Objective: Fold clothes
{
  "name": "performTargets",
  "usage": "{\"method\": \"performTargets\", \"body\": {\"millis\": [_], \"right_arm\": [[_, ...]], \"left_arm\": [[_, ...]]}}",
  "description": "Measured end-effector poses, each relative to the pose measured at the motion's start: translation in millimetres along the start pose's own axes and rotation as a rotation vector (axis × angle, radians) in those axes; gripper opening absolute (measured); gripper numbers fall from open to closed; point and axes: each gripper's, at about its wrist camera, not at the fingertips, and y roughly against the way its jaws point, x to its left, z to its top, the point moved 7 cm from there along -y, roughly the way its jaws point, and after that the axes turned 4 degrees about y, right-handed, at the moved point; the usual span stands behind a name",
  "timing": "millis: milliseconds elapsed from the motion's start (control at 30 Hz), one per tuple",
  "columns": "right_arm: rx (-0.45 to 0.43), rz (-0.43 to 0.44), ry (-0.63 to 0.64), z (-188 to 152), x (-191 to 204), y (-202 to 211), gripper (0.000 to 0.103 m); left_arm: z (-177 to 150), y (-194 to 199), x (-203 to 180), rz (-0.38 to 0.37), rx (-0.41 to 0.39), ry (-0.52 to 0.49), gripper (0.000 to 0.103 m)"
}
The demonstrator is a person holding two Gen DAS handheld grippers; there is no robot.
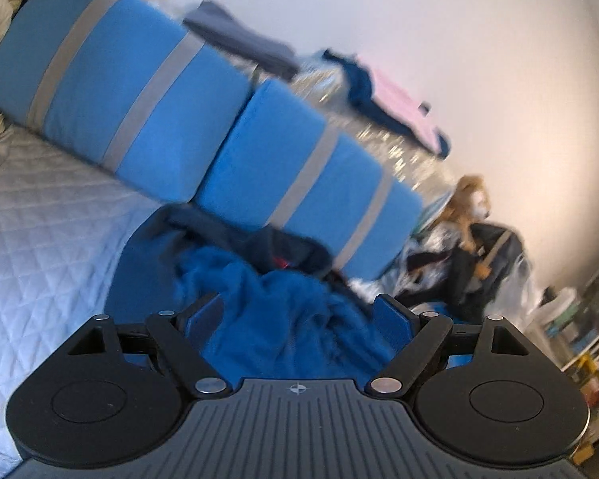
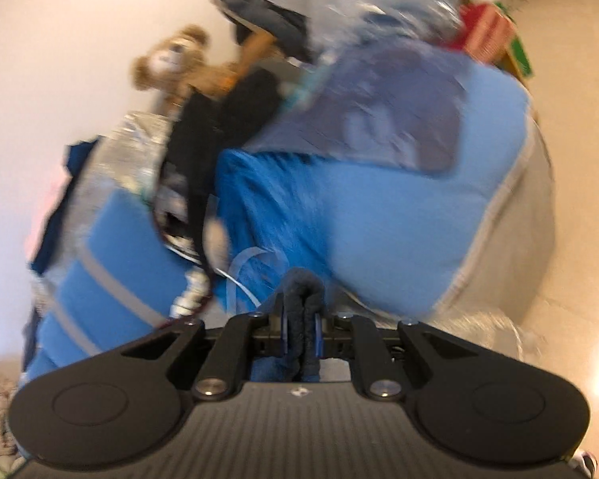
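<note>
In the left wrist view, the left gripper [image 1: 297,315] is seen with its jaws spread wide and nothing between them. A rumpled blue garment [image 1: 275,311] lies straight ahead of and below the gap, on the quilt [image 1: 40,219], with darker clothes [image 1: 259,239] bunched behind it against two blue cushions [image 1: 203,127]. No long axis can be made out in the heap; it is simply crumpled. A teddy [image 1: 469,207] and more clutter are seen to the right by the wall. In the right wrist view, which is blurred, the right gripper [image 2: 301,319] is seen with its jaws drawn narrow on a dark fold of cloth [image 2: 302,291], which stands up between the fingers. Blue fabric [image 2: 267,207] is spread beyond the tips; whether it is joined to the pinched fold cannot be told. One edge is thus judged to be held already by the right, and the free left is judged nearer to the loose heap, which lies squarely in front of its open jaws for a second grasp.
</note>
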Motion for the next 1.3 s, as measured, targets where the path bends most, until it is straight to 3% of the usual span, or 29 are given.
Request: {"method": "performTargets", "body": {"millis": [33,67,100,133,167,200,333,467,600,733,833,1000,1100,1133,1167,1233,1300], "right_arm": [[0.014,-0.040,0.008,-5.9,-5.3,-5.3,0.017],[0.017,-0.089,0.022,-11.8,-8.7,-8.9,0.026],[0.019,-0.140,0.039,-17.9,-11.5,-11.8,0.052],[0.018,-0.183,0.071,-23.6,-10.4,-13.7,0.063],[0.013,-0.200,0.116,-29.5,-3.7,-14.3,0.083],[0.008,-0.209,0.164,-35.5,4.4,-14.7,0.092],[-0.027,-0.154,0.339,-62.1,56.7,-12.2,0.100],[-0.015,-0.014,0.466,-95.6,120.8,-14.7,0.102],[0.094,0.168,0.519,-132.9,176.4,-31.8,0.102],[0.221,0.313,0.528,-171.4,220.9,-54.8,0.101],[0.280,0.340,0.569,-199.1,243.4,-72.2,0.101],[0.345,0.377,0.591,-228.0,265.6,-87.7,0.101],[0.361,0.386,0.596,-236.8,272.4,-91.2,0.101],[0.363,0.386,0.596,-238.4,273.9,-91.7,0.101],[0.365,0.387,0.595,-239.7,275.0,-92.0,0.101],[0.369,0.387,0.591,-242.6,276.5,-92.3,0.101],[0.375,0.382,0.587,-244.7,276.8,-93.0,0.101]], "left_arm": [[-3.3,-4.5,5.0,0.018,0.008,0.000,0.082],[-7.1,-7.5,12.4,0.038,0.015,0.003,0.082],[-10.8,-10.9,18.0,0.052,0.025,0.008,0.082],[-14.5,-14.6,22.6,0.063,0.036,0.013,0.082],[-18.2,-18.4,27.3,0.075,0.047,0.017,0.082],[-22.0,-21.8,31.7,0.081,0.056,0.022,0.082],[-33.2,-33.2,41.6,0.090,0.078,0.030,0.082],[-40.3,-40.5,40.8,0.085,0.081,0.013,0.082],[-49.2,-49.1,43.0,0.106,0.076,-0.042,0.082],[-67.9,-60.1,53.2,0.192,0.084,-0.130,0.082],[-83.5,-65.9,68.5,0.236,0.100,-0.155,0.082],[-88.0,-70.4,113.7,0.400,0.083,-0.147,0.081],[-96.4,-85.3,144.6,0.428,0.203,-0.070,0.080],[-102.2,-92.5,154.1,0.429,0.273,-0.039,0.068],[-107.5,-97.7,162.6,0.430,0.327,-0.006,0.032],[-106.2,-99.3,173.2,0.452,0.367,0.025,0.017],[-89.4,-94.0,175.4,0.452,0.377,0.020,0.013]]}}
